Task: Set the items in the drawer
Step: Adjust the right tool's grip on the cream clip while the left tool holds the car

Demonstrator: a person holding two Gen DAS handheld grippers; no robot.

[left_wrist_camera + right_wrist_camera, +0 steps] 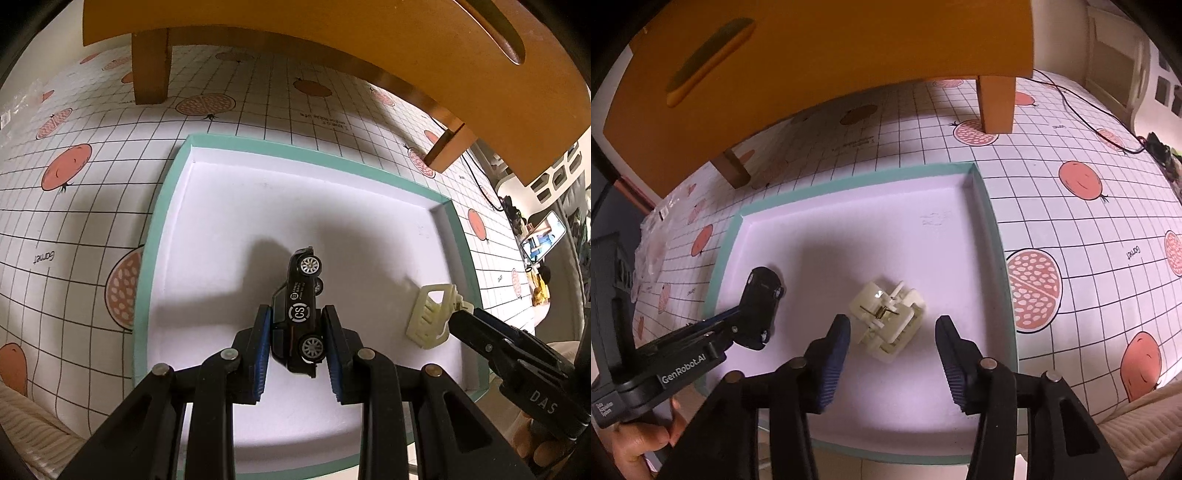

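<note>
Left tool (295, 332) clamped on black toy car (301, 306); right tool (892, 343) apart above cream plastic clip (886, 317); teal-rimmed white tray (990, 206), floor largely bare.

I see the tray's (162, 206) far half lying open; a car (301, 310) and cream clip (886, 319) occupy the near floor, a wooden stool (820, 70) overhanging beyond.

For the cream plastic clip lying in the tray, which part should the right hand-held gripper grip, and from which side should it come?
Probably across the clip's two long flat sides, coming from above. It lies flat on the tray floor with its spring hinge up, directly between the open right hand-held gripper fingers. The toothed ends look uneven, so the smooth body should give firmer contact. The toy car stands well apart, so nothing blocks the approach.
</note>
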